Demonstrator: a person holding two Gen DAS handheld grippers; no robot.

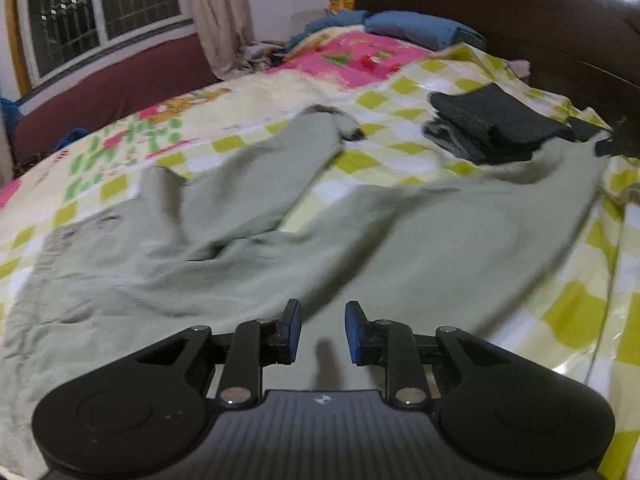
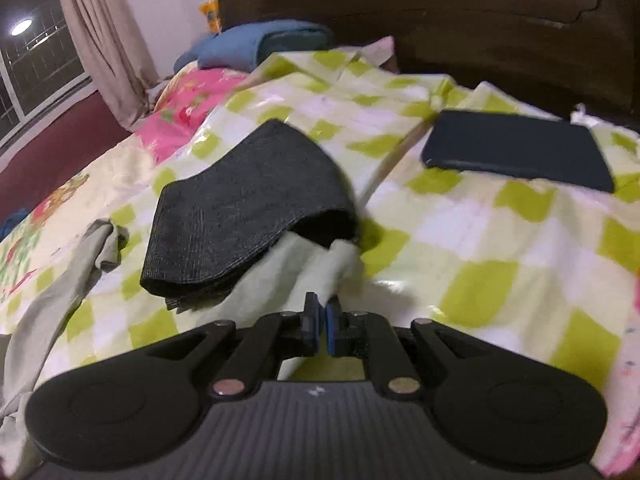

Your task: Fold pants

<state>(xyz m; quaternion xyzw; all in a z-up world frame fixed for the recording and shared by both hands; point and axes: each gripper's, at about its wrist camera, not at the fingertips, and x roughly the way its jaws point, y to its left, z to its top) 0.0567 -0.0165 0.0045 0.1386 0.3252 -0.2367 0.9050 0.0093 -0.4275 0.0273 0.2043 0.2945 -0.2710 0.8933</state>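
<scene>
The right gripper (image 2: pixel 321 322) was pinched tight, its blue pads nipping a pale green fold of the pants (image 2: pixel 304 268), the cuff end of one leg by the look of it, lifted off the sheet right at the fingertips. Over on the other side, the left gripper (image 1: pixel 323 330) stood with a modest gap between its jaws and nothing caught in there; the cloth lay beneath it, untouched as far as the wrist view showed.

Spread out ahead of the left gripper, the green pants (image 1: pixel 224 232) were laid flat with both legs splayed apart in a V, one leg running off to the far cuff (image 1: pixel 334 122), the other trailing right toward the dark stack. So, early going: I'd judge no fold was finished yet, and bringing one leg across onto the other looked to be the step in hand, with the halving folds left to do.

Beside that held leg sat a folded pile of dark garments (image 2: pixel 248 204), apparently done already, and a dark flat phone-like slab (image 2: pixel 520 150) farther back. All of it rested on a bed with a yellow-green checked sheet (image 2: pixel 480 240), a pink floral quilt (image 1: pixel 352 56) and blue pillows (image 1: pixel 416 28) beyond. A dark wooden headboard (image 2: pixel 440 12), a curtain (image 1: pixel 218 12) and a barred night window (image 1: pixel 104 4) closed off the room.
</scene>
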